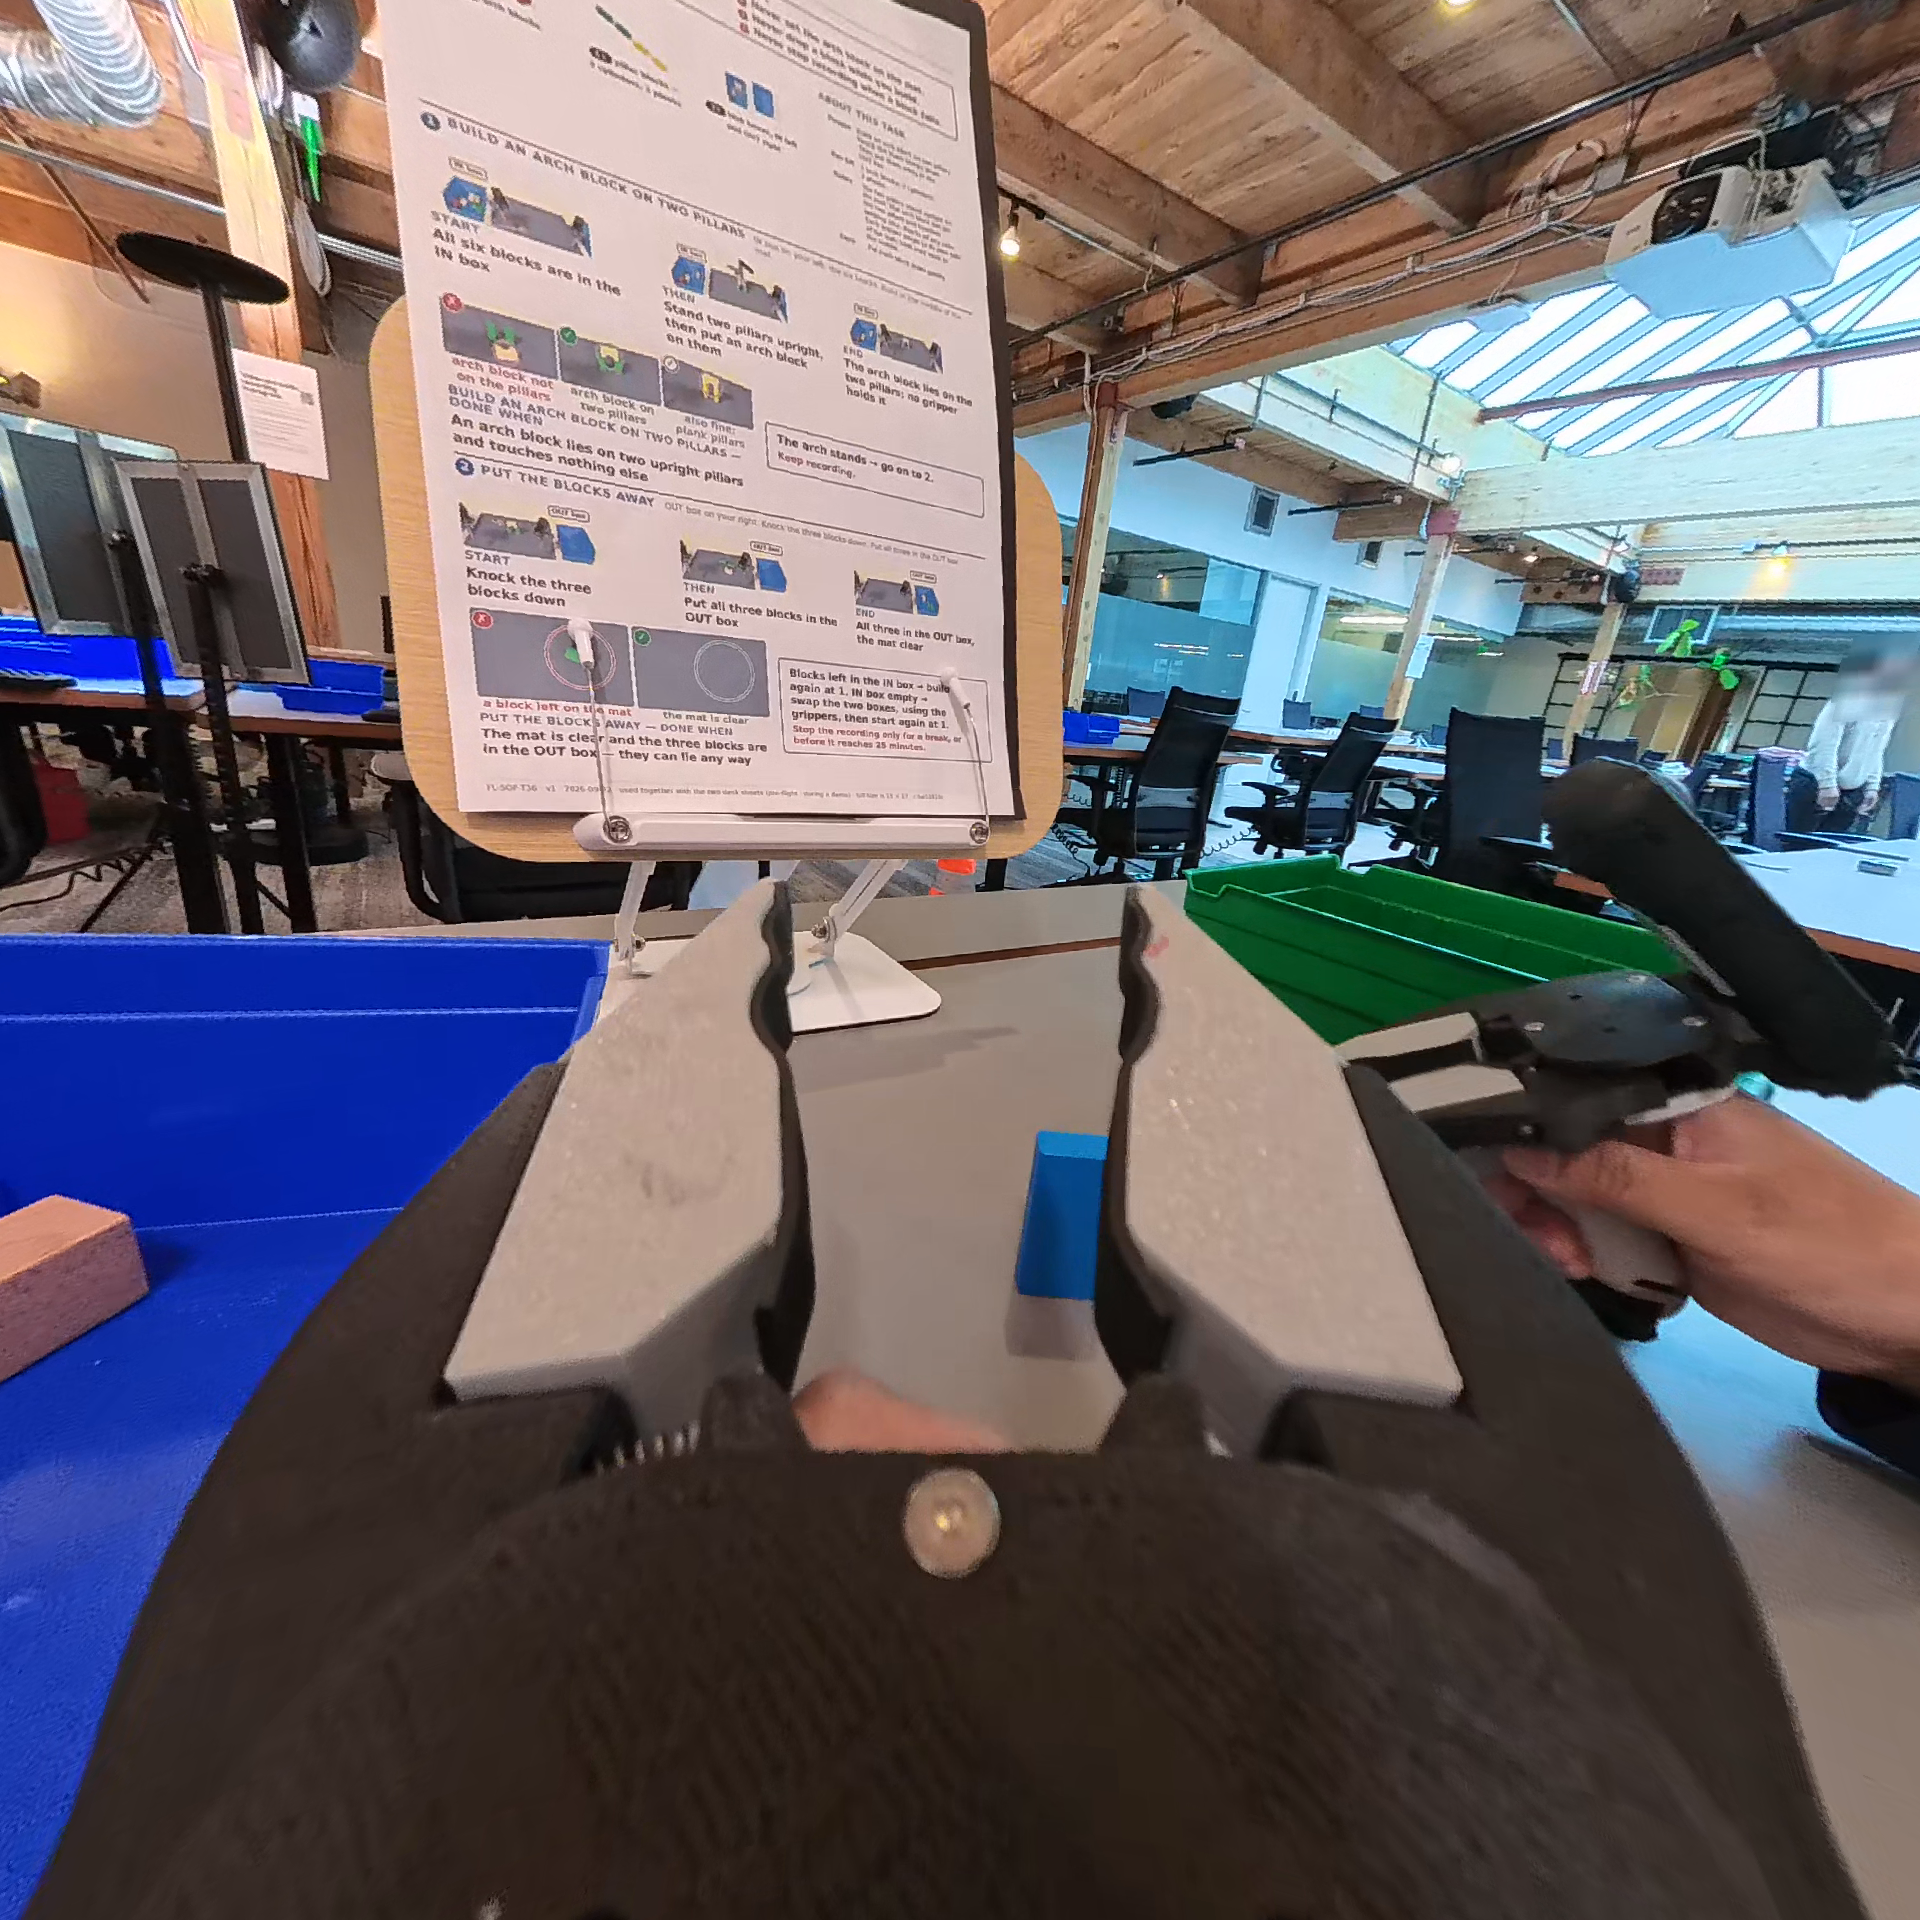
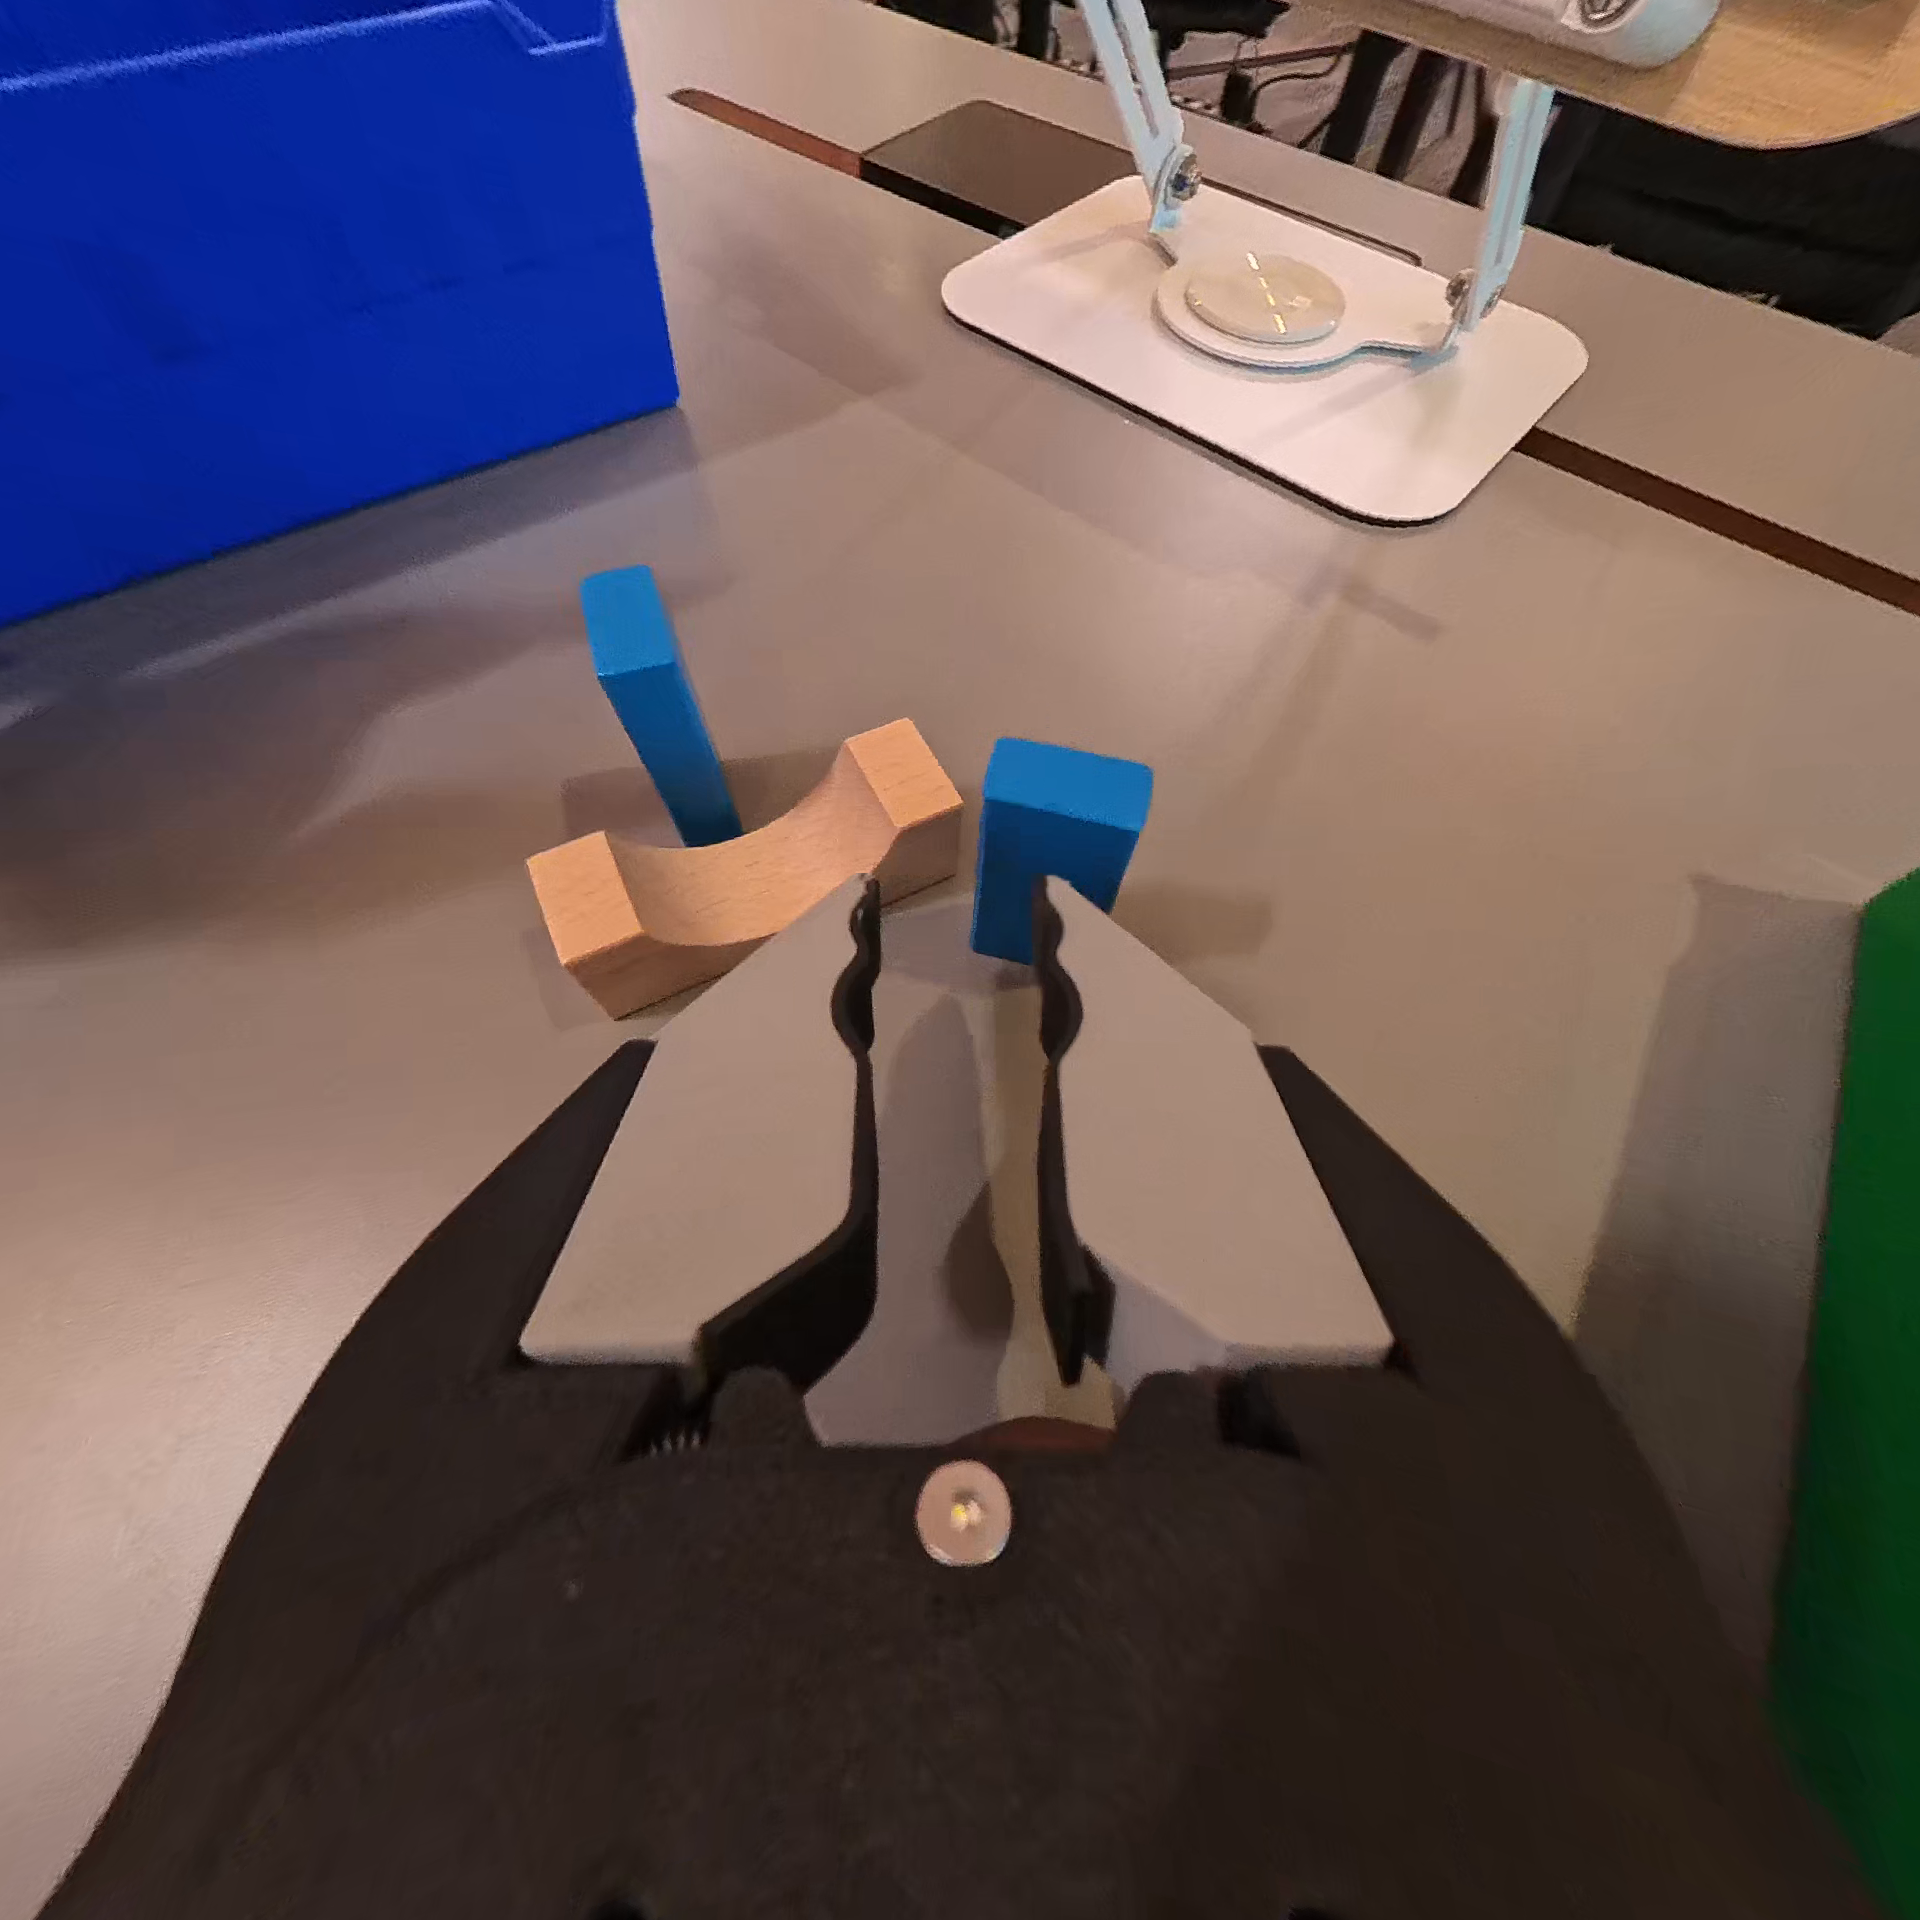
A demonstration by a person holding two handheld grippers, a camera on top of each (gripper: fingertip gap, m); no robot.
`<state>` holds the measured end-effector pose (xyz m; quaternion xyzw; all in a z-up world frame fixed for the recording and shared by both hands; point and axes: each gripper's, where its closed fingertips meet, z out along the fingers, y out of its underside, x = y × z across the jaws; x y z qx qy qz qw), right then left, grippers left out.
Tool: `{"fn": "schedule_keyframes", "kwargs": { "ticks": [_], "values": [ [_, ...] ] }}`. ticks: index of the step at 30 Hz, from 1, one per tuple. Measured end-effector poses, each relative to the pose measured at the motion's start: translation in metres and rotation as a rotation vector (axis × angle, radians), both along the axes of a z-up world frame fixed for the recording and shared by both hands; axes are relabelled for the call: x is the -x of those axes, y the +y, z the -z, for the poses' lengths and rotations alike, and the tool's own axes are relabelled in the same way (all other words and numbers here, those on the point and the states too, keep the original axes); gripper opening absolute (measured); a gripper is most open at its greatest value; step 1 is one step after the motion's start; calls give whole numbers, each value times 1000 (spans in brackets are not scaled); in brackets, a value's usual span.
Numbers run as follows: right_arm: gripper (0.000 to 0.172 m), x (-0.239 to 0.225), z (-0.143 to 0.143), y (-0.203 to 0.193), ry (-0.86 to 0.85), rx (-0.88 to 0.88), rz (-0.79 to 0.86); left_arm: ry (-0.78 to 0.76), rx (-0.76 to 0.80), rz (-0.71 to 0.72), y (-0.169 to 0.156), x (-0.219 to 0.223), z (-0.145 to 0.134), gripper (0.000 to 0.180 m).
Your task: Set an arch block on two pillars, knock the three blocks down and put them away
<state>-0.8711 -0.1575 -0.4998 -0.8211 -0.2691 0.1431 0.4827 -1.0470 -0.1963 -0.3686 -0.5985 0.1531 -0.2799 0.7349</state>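
In the right wrist view two blue pillars stand upright on the grey table, one on the left [image 2: 649,707] and one on the right [image 2: 1060,821]. A wooden arch block [image 2: 727,883] lies between them with its curved cut-out facing up. My right gripper [image 2: 958,888] hovers just in front of the arch and the right pillar. Its jaws are partly open with only bare table between them. My left gripper [image 1: 953,904] is wide open and holds nothing. A blue pillar [image 1: 1060,1216] stands on the table below, close to its right finger. The right gripper also shows in the left wrist view [image 1: 1392,1081], held by a hand.
A blue bin [image 1: 260,1039] stands at the left with a wooden block [image 1: 62,1278] in it; it also shows in the right wrist view [image 2: 312,260]. A green bin [image 1: 1455,935] stands at the right and shows in the right wrist view too [image 2: 1860,1351]. A document stand [image 2: 1268,343] with an instruction sheet stands at the back. My hands' fingertips stand some 25 cm from each other.
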Motion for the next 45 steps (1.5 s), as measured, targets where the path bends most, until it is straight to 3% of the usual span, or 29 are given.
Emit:
{"fn": "schedule_keyframes", "kwargs": {
  "ticks": [5,10,13,19,25,30,33,38,41,45],
  "values": [
    [0,23,-5,7,26,-1,-90,11,9,1,1,-2,3,62],
    [0,70,-5,21,-30,-19,-170,17,15,-1,2,-1,5,62],
    [0,105,12,15,-116,23,-266,15,18,1,3,-1,6,62],
    [0,116,14,22,-259,-67,-240,14,19,7,2,-2,6,62],
    [0,67,-14,22,-143,-54,-151,7,20,14,1,-2,4,62],
    [0,-3,10,41,-33,108,21,15,25,17,1,-4,7,62],
    [0,-15,8,42,61,126,31,24,26,15,2,-5,8,62],
    [0,-38,-9,48,91,65,100,37,38,11,4,-6,12,61],
    [0,-61,-40,49,115,-54,166,43,39,11,4,-6,14,62],
    [0,-106,-57,45,-2,-142,334,43,40,13,4,-7,14,62]
  ]
}}
